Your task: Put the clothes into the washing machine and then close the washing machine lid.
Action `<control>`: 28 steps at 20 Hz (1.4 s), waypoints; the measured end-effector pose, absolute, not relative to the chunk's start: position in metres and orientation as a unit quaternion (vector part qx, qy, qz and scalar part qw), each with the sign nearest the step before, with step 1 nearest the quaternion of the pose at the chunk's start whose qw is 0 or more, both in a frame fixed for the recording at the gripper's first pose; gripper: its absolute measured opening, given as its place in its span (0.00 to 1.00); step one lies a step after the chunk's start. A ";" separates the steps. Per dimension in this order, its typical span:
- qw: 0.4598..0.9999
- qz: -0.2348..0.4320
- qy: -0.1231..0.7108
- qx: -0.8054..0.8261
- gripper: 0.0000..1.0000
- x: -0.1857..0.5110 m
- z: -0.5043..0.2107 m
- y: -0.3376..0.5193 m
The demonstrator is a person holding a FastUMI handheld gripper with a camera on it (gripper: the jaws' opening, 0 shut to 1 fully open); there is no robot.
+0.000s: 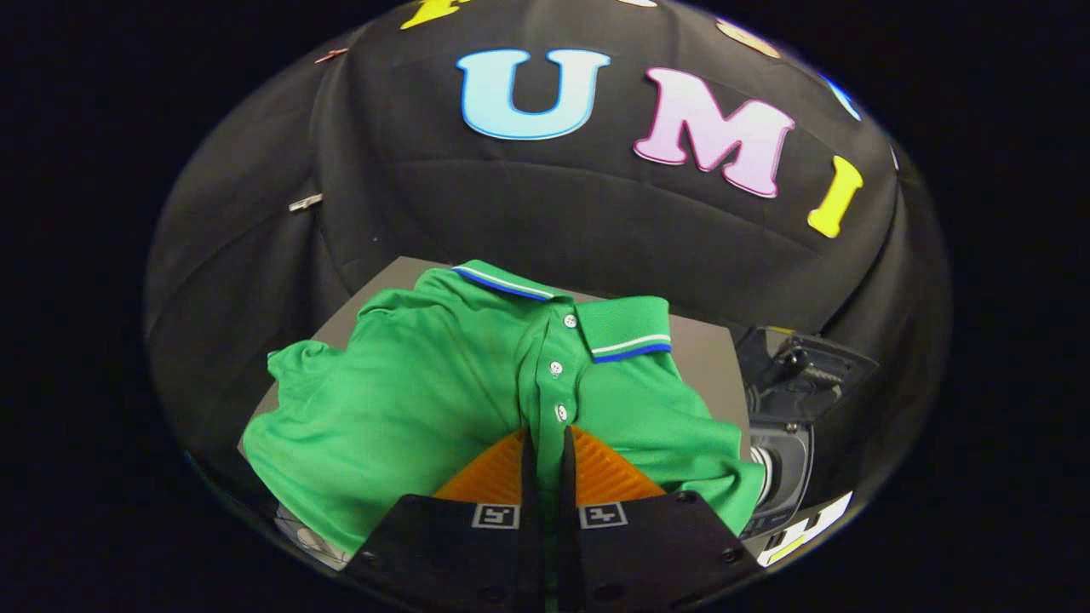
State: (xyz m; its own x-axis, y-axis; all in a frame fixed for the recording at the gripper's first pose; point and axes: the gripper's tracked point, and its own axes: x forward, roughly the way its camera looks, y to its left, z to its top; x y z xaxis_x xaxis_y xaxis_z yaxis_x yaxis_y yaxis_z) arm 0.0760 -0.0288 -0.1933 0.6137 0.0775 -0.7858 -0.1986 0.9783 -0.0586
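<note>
A green polo shirt (409,400) with a blue and white striped collar lies spread on a grey table (707,358), its button placket running straight toward me. My gripper (545,438) is down on the shirt's front just below the lowest button. Its fingers are nearly together, and a thin fold of green cloth is pinched between them. To the right of the shirt, past the table's edge, stands a small dark washing machine (788,460) with its lid (809,362) raised. The lower part of the shirt is hidden under the gripper body.
Black cloth walls close in behind the table and on both sides. The table's far edge runs just behind the collar. One shirt sleeve (294,362) hangs over the table's left edge.
</note>
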 end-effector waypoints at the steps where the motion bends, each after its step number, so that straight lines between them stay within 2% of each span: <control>1: 0.896 0.076 0.431 -0.068 0.11 0.081 -0.190 -0.026; 5: 0.898 0.078 0.432 -0.025 0.11 0.083 -0.180 -0.026; 8: 0.906 0.104 0.409 0.027 0.09 0.090 -0.165 -0.018; 12: 0.896 0.112 0.427 0.057 0.09 0.089 -0.163 -0.023; 20: 0.925 0.183 0.332 -0.012 0.09 0.090 -0.093 -0.005; 28: 0.927 0.173 0.329 0.044 0.09 0.091 -0.070 -0.070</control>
State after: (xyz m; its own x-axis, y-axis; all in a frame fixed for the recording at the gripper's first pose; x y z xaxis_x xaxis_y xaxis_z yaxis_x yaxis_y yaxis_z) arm 0.0914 -0.0701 -0.0704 0.7233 0.3508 -0.5948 -0.2923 0.9359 0.1965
